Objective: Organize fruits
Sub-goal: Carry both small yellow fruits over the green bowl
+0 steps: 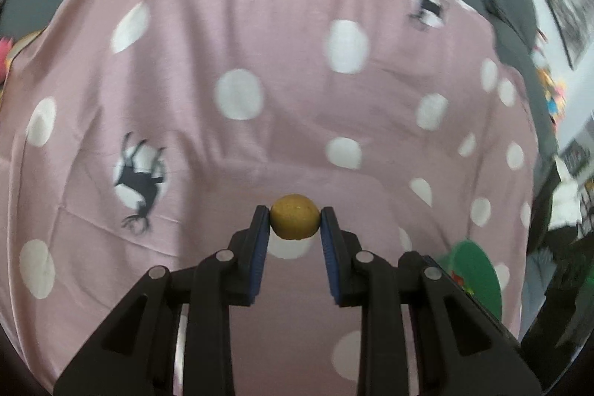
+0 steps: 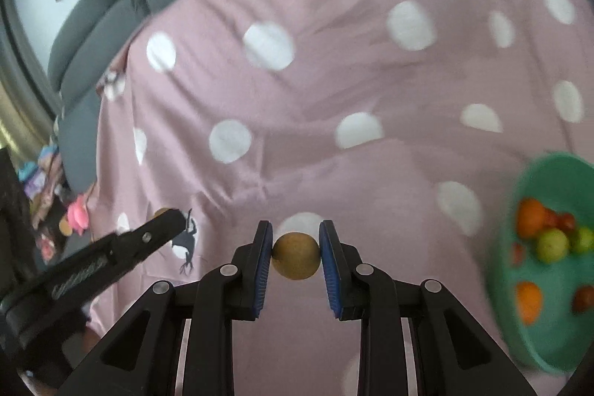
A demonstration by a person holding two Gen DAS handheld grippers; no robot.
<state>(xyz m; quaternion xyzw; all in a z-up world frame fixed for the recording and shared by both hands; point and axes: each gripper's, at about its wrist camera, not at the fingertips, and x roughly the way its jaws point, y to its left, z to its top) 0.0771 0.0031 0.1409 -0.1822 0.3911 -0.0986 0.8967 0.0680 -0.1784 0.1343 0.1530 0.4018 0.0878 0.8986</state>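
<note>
My left gripper (image 1: 295, 218) is shut on a small round brown-yellow fruit (image 1: 295, 222), held above the pink spotted cloth (image 1: 260, 62). A second brown fruit (image 2: 296, 256) of the same kind sits between the blue pads of my right gripper (image 2: 296, 240), which is shut on it. The left gripper (image 2: 163, 221) also shows at the left of the right wrist view, with a sliver of its fruit (image 2: 162, 211) behind the finger. A green bowl (image 2: 534, 333) at the right edge holds several orange, green and red fruits. In the left wrist view that bowl (image 1: 479, 270) peeks out at the lower right.
The pink cloth with white dots and deer prints covers the whole work surface. A grey sofa (image 2: 100, 25) lies behind it. Colourful toys (image 2: 55, 195) lie on the floor at the left. Framed pictures (image 1: 564, 10) hang on the wall.
</note>
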